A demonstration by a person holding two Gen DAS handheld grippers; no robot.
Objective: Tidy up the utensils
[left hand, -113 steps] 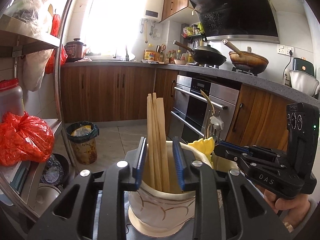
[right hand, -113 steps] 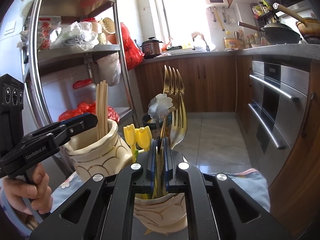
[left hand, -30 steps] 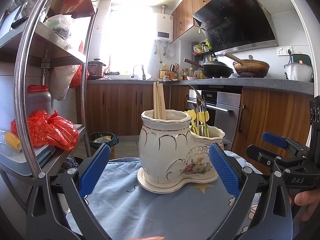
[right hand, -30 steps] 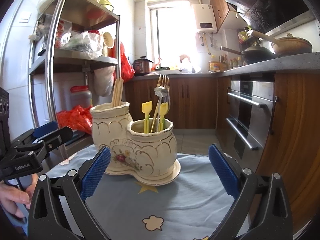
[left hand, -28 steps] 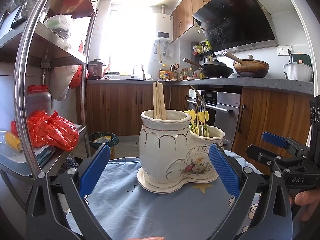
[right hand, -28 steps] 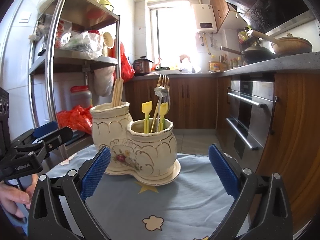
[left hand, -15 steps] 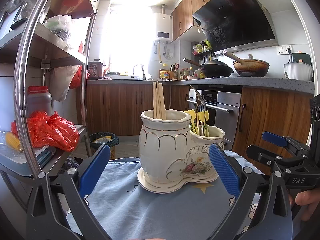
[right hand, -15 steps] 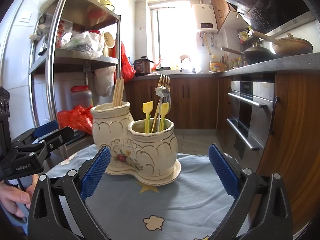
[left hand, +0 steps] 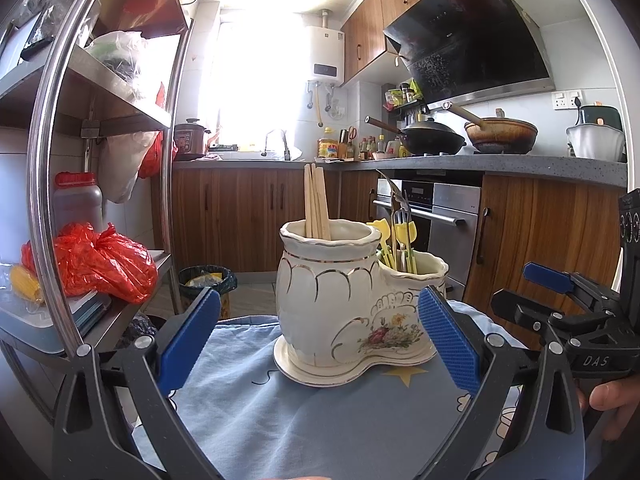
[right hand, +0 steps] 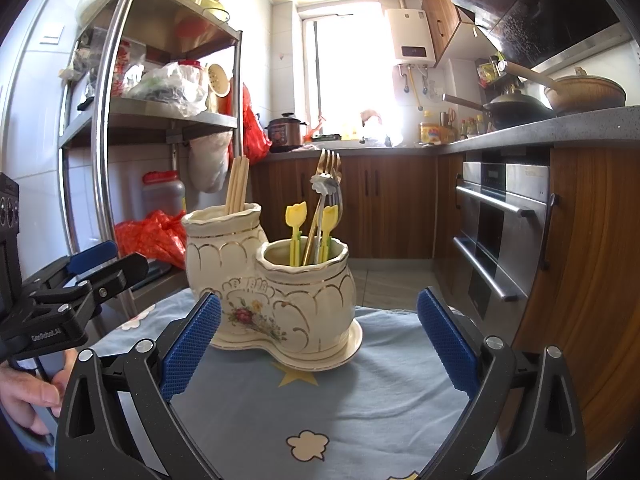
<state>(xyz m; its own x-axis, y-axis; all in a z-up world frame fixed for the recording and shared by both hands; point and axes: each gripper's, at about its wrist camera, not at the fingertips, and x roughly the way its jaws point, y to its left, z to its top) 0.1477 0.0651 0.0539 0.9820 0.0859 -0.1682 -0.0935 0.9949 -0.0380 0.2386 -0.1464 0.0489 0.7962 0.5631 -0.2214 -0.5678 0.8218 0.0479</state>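
A cream ceramic double utensil holder [left hand: 332, 300] [right hand: 276, 292] with gold trim stands on a blue cloth. Its taller pot holds wooden chopsticks [left hand: 316, 208] [right hand: 237, 186]. Its lower pot holds gold forks [right hand: 330, 168], a silver spoon [right hand: 323, 186] and yellow tulip-topped picks [left hand: 400, 236] [right hand: 296, 216]. My left gripper [left hand: 318, 344] is open, pulled back in front of the holder, with nothing between its blue pads. My right gripper [right hand: 318, 340] is open too, set back from the lower pot. Each gripper shows at the side of the other's view.
The blue cloth [right hand: 360, 396] covers the table. A steel shelf rack [left hand: 52, 184] with red bags [left hand: 100, 264] stands at the left. Wooden cabinets and an oven [right hand: 500, 224] run along the right. A bin [left hand: 206, 284] sits on the floor behind.
Since 3.8 s ago both grippers have let go of the utensils, opened and backed away from the holder. Over the last second nothing has visibly moved.
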